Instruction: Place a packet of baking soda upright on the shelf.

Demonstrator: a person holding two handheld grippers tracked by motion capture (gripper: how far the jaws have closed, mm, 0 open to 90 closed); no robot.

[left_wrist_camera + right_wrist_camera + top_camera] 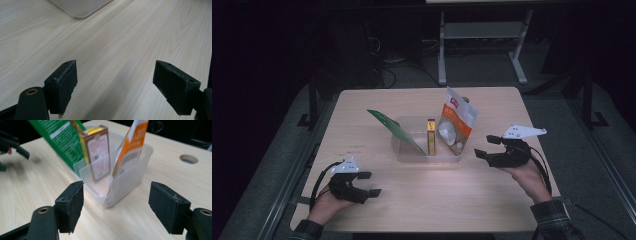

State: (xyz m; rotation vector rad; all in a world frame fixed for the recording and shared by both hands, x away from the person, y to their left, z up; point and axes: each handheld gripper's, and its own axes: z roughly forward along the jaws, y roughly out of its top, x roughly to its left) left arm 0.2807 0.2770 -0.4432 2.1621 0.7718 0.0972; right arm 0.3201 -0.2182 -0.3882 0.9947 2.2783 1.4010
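A clear plastic bin [404, 150] sits mid-table and holds three items. A flat green packet [393, 129] leans to the left in it, a small maroon and yellow box [431, 136] stands upright in the middle, and an orange and white pouch [456, 121] stands at its right end. My right gripper [486, 146] hovers open just right of the bin, jaws pointing at it. In the right gripper view the bin [130, 180], box [98, 157], green packet [62, 137] and pouch [132, 145] lie close ahead. My left gripper [371, 184] rests open near the front left, over bare wood.
The light wooden table [432, 200] has bare room in front of the bin and on both sides. A round hole [188, 158] in the tabletop lies beyond the bin. A corner of the bin [80, 7] lies ahead in the left gripper view. Dark floor surrounds the table.
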